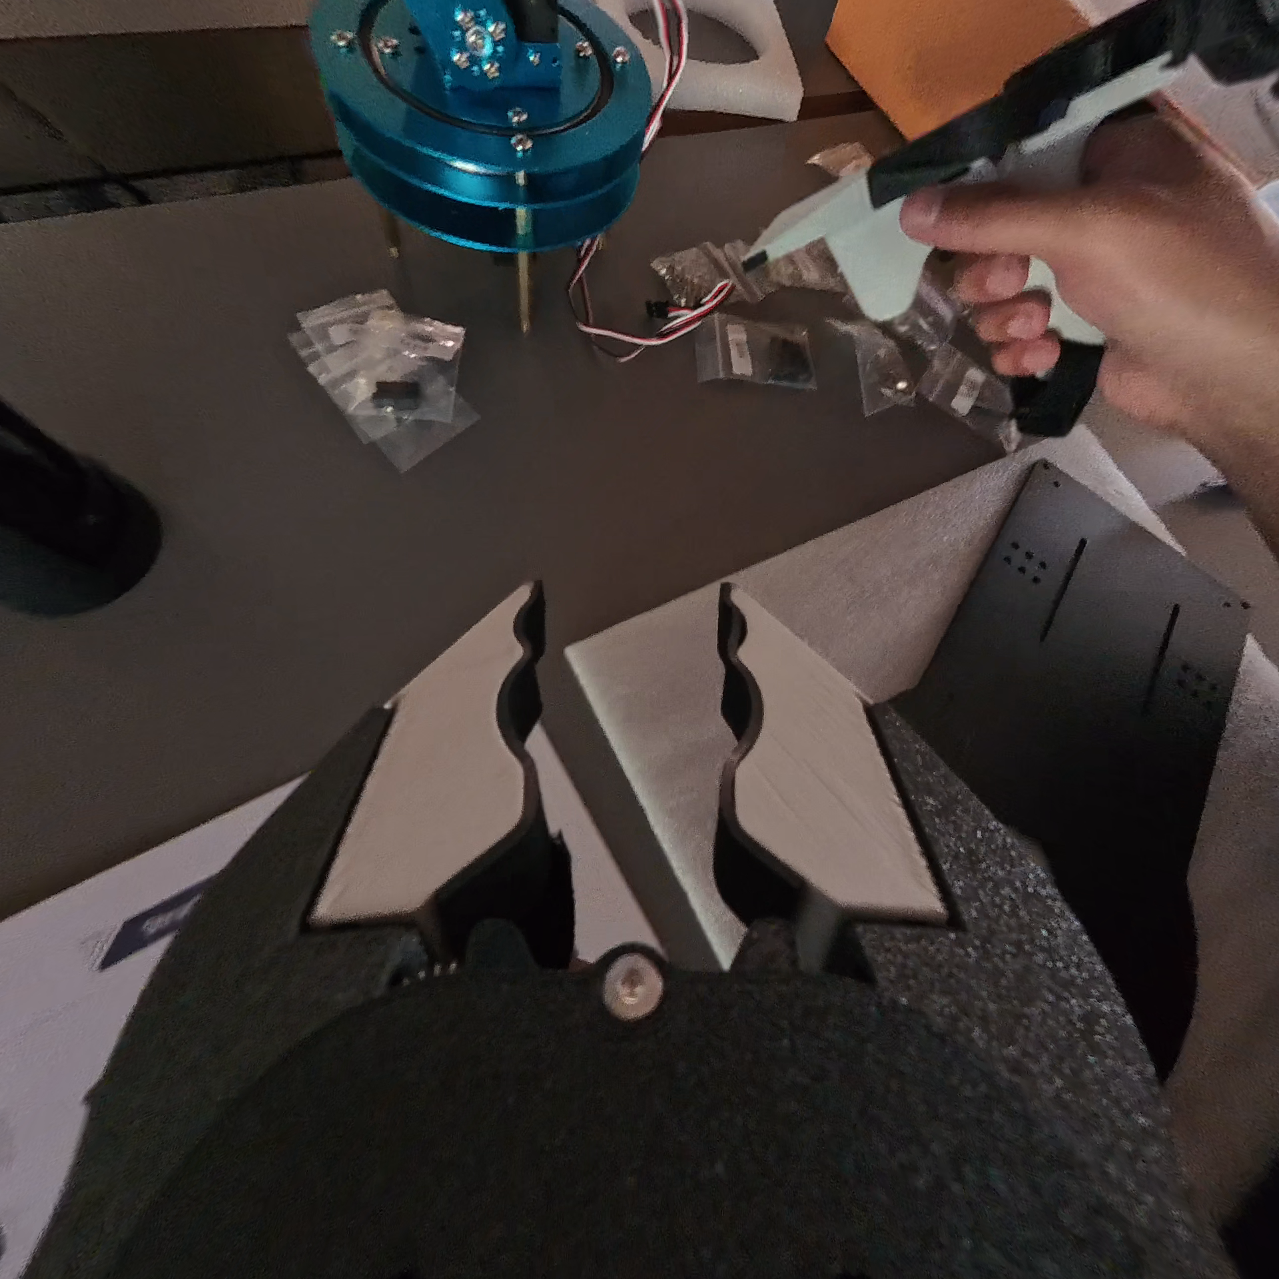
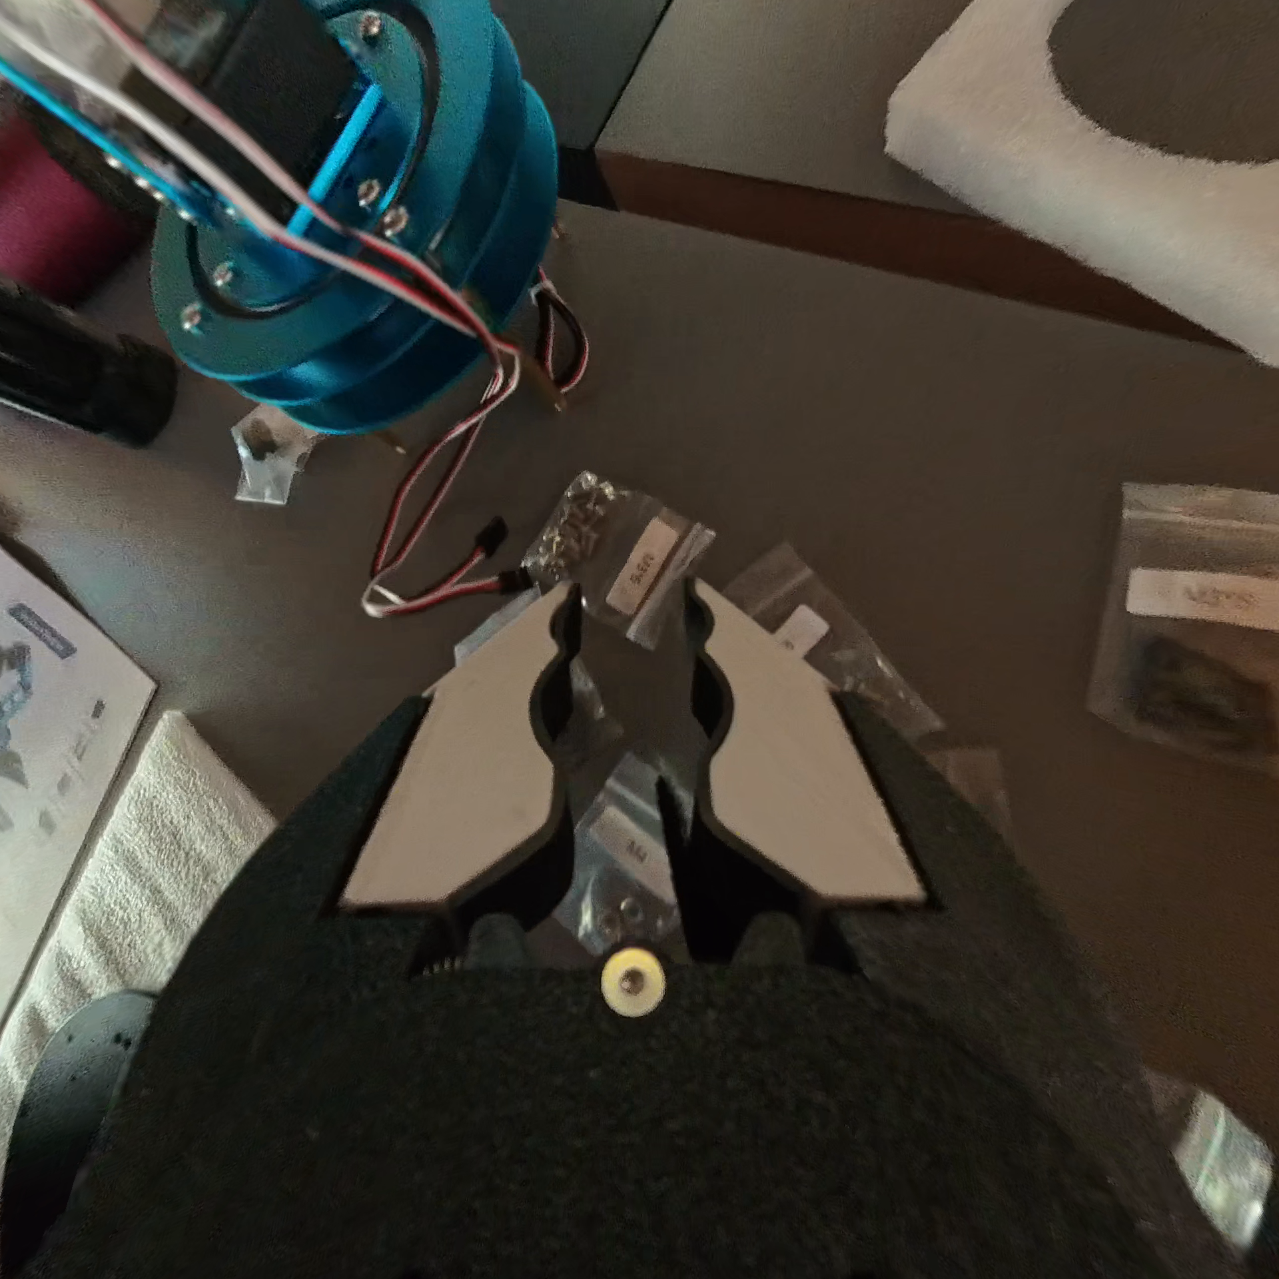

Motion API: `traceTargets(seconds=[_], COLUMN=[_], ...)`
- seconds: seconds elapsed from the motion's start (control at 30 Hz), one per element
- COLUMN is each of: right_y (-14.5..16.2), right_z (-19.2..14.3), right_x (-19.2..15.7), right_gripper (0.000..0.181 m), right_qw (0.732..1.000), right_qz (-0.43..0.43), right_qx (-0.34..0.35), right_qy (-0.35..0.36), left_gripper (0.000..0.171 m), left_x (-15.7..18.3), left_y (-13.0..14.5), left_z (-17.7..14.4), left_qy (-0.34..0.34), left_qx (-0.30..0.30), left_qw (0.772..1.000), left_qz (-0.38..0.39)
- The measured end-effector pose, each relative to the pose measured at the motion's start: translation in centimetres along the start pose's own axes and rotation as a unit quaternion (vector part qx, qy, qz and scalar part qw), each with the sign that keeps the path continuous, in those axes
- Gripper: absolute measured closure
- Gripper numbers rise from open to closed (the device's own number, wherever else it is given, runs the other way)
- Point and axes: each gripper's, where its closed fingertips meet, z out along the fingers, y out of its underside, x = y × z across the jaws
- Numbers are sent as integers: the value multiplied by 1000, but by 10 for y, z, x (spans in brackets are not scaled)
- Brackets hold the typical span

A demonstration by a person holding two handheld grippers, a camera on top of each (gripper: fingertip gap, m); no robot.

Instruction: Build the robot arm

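Observation:
My left gripper (image 1: 630,595) is open and empty. It hovers over the brown table (image 1: 554,484), at the edge of a white foam sheet (image 1: 865,574). My right gripper (image 2: 631,588) is open, low over a small clear bag of screws (image 2: 588,533) that lies just ahead of its fingertips. More clear parts bags (image 2: 623,851) lie under its jaws. In the left wrist view a hand (image 1: 1107,277) holds the right gripper (image 1: 758,259) above the bags (image 1: 754,346). A blue round metal base (image 1: 477,138) on brass standoffs stands behind; it also shows in the right wrist view (image 2: 353,242).
Red-white-black wires (image 1: 623,332) trail from the base to plugs (image 2: 498,560). A black perforated plate (image 1: 1073,692) lies on the foam. More bags (image 1: 387,381) lie left of the base and one (image 2: 1190,623) at right. A booklet (image 2: 55,692), white foam (image 2: 1107,173) and an orange box (image 1: 934,62) ring the area. The grippers' ends are close to 25 cm from one another.

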Motion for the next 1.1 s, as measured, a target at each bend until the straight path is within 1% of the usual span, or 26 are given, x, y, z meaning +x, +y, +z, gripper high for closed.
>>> traceTargets(seconds=[0.07,0.1,0.13,0.17,0.27,0.33,0.37,0.43,0.5,0.57,0.67,0.77,0.83,0.9,1.0,1.1], right_y=[2,-1,0,2,1,-4,-6,-9,-8,0,23,49,63,74,85,88], right_z=[8,8,9,10,4,-11,-20,-43,-67,-86,-101,-105,-104,-100,-91,-78], right_x=[5,7,8,6,2,-11,-20,-53,-82,-112,-150,-177,-190,-206,-230,-253], right_gripper=[157,158,165,180,181,181,181,181,181,181,181,181,181,181,181,181], right_qw=[1000,999,999,999,998,998,998,997,994,990,984,982,982,984,983,981], right_qz=[-6,-15,-21,-27,-44,-62,-66,-76,-99,-134,-172,-180,-175,-158,-149,-155], right_qx=[-23,-18,-26,-37,-40,-24,-18,-1,8,6,-18,-45,-54,-60,-74,-85], right_qy=[13,23,25,20,23,16,10,-31,-38,-40,-36,-36,-37,-52,-74,-85], left_gripper=[122,122,122,122,121,122,122,122,122,122,122,122,122,122,122,122], left_x=[-7,-11,-14,-18,-24,-28,-30,-33,-36,-41,-54,-79,-104,-131,-164,-185], left_y=[9,13,18,22,33,39,42,49,57,66,77,90,102,115,136,156], left_z=[-9,-14,-18,-22,-36,-47,-53,-63,-73,-84,-108,-141,-167,-197,-236,-261], left_qy=[-15,-23,-29,-33,-37,-39,-39,-36,-31,-31,-45,-81,-119,-155,-193,-205], left_qx=[-1,-2,-2,-2,5,15,21,31,39,45,61,77,83,90,102,106], left_qw=[1000,1000,1000,999,999,998,997,996,995,994,992,989,984,977,966,960], left_qz=[1,-1,-4,-10,-34,-49,-57,-72,-86,-95,-101,-101,-104,-113,-136,-156])
